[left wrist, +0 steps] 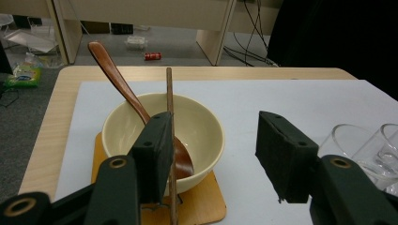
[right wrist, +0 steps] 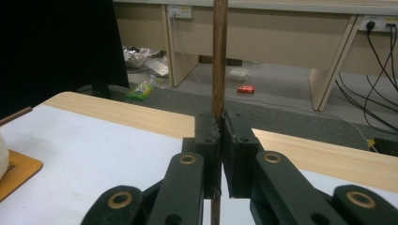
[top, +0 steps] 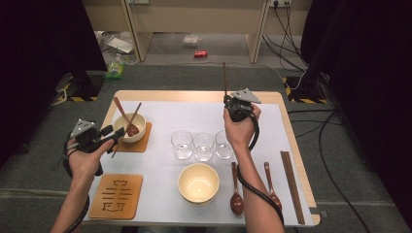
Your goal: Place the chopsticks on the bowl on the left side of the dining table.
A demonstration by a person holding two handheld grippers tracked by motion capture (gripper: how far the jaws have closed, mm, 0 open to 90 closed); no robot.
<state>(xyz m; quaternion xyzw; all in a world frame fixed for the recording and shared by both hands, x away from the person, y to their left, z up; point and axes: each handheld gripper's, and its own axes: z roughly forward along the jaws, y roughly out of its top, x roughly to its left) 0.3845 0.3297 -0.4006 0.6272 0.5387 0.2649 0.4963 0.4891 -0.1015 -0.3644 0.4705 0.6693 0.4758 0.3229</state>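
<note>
A: Two grippers. The left gripper (top: 108, 136) has its fingers spread beside a chopstick (left wrist: 170, 140) leaning in the bowl (left wrist: 206, 136); a nudge could tip it out.

B: And right?

A: The right gripper (top: 232, 103) pinches an upright chopstick (right wrist: 219, 56) above the tabletop (top: 160, 104); it may slip or swing into the glasses (top: 202, 144).

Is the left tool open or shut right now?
Open. In the left gripper view the left tool has its jaws wide apart in front of the bowl; nothing is pinched between them.
</note>
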